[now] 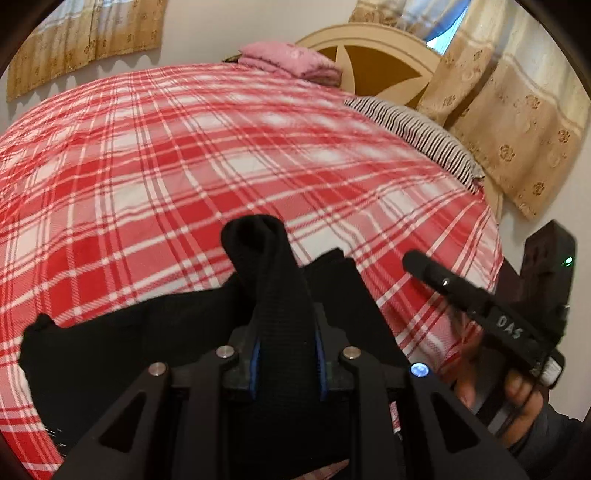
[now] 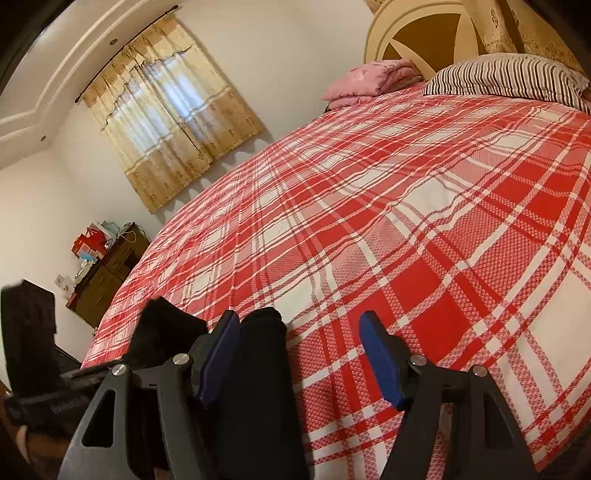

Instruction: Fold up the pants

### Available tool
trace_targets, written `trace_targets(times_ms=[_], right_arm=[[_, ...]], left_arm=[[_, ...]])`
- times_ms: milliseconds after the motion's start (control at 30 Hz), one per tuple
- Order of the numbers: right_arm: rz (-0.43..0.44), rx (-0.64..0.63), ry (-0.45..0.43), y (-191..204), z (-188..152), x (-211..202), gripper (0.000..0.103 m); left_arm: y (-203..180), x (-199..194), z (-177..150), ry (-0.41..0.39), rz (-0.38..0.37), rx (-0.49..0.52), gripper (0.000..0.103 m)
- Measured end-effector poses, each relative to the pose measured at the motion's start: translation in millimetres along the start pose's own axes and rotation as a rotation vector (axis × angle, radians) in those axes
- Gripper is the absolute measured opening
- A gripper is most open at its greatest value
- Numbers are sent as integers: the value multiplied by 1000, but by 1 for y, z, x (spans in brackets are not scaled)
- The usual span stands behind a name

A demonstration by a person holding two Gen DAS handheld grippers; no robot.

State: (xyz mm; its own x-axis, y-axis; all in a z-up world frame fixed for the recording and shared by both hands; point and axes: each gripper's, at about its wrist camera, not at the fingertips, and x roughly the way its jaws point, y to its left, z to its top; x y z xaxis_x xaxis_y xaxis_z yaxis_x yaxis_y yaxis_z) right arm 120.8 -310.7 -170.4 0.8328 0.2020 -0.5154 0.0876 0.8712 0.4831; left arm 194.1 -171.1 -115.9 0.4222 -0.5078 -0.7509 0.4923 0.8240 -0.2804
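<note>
The black pants [image 1: 122,350] lie bunched at the near edge of the red plaid bedspread [image 1: 207,155]. My left gripper [image 1: 286,354] is shut on a raised fold of the pants, which sticks up between its blue pads. The right gripper shows at the right of the left wrist view [image 1: 410,258]. In the right wrist view my right gripper [image 2: 299,332] is open; a black fold of the pants [image 2: 258,369] lies between its blue pads, against the left pad [image 2: 218,354]. The right pad [image 2: 380,362] stands apart from the cloth.
A striped pillow [image 2: 509,74] and folded pink bedding [image 2: 369,79] lie at the head of the bed by the cream headboard [image 2: 413,33]. A brown dresser [image 2: 107,269] with clutter stands by the far wall. Curtains [image 2: 170,110] cover the window.
</note>
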Motion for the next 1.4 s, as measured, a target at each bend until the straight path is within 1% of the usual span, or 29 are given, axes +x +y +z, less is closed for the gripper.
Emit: trace_targets(times_ms=[67,133,200,267,333,367,400,467,533,567,633,700,733,767,833,867,933,967,1067,1100,1200,1267,1300,1333,1367,1400], right_arm=[[0,4,-2,-2,0,1,69],[1,19,-5,-6,2,-1,69],[1,41,-10,-13,5,-1,69],[-4,56,-20,-17,9,-3,69],[-16,64,-34,-19,12,-7,69],[-16,66,-38,-19,13,-9,69],[-2,66,-39,-17,14,-11,69],[51,32,-42,-5,14,-17,69],[118,-90,0,24,11,-19,69],[144,-145,31,38,8,-19,69],[147,-249,100,63,-1,-18,69],[153,-299,162,75,-10,-14,68],[117,-333,198,80,-15,-10,63],[84,-347,217,79,-18,-7,53],[56,-344,282,71,-22,3,50],[35,-347,296,67,-22,6,46],[-23,-357,323,54,-25,12,44],[-37,-346,345,47,-26,16,44],[-33,-311,398,27,-27,27,44],[-25,-303,400,24,-27,27,44],[-46,-349,398,30,-27,26,44],[-64,-366,378,36,-23,19,45],[-87,-377,347,42,-19,15,46],[-95,-388,289,52,-13,5,46],[-84,-393,255,60,-9,1,46],[-46,-397,220,72,-3,-3,46]], left_arm=[[-13,4,-1,14,11,46,31],[-26,2,-2,7,25,91,49],[-38,-5,-3,-18,-3,132,55],[-48,-17,-6,-50,7,176,62],[-46,-31,-8,-96,8,186,73],[-42,-35,-9,-110,16,182,75],[-38,-39,-11,-120,36,175,76],[-22,-48,-17,-148,103,155,76],[-3,-56,-26,-188,197,117,76],[9,-60,-32,-199,221,83,77],[29,-66,-43,-210,252,19,82],[44,-70,-49,-212,255,-19,89],[52,-71,-52,-217,268,-34,91],[56,-70,-53,-221,282,-43,91],[67,-68,-58,-222,301,-62,94],[73,-65,-60,-214,319,-74,94],[81,-57,-65,-196,344,-99,94],[84,-54,-67,-188,351,-109,94],[94,-46,-75,-168,352,-144,95],[94,-44,-76,-165,352,-144,95],[94,-40,-79,-158,362,-144,98],[94,-40,-79,-157,357,-150,98],[93,-40,-79,-158,353,-148,98],[92,-41,-79,-158,355,-146,98],[92,-41,-79,-156,357,-146,98],[91,-40,-79,-154,355,-146,98]])
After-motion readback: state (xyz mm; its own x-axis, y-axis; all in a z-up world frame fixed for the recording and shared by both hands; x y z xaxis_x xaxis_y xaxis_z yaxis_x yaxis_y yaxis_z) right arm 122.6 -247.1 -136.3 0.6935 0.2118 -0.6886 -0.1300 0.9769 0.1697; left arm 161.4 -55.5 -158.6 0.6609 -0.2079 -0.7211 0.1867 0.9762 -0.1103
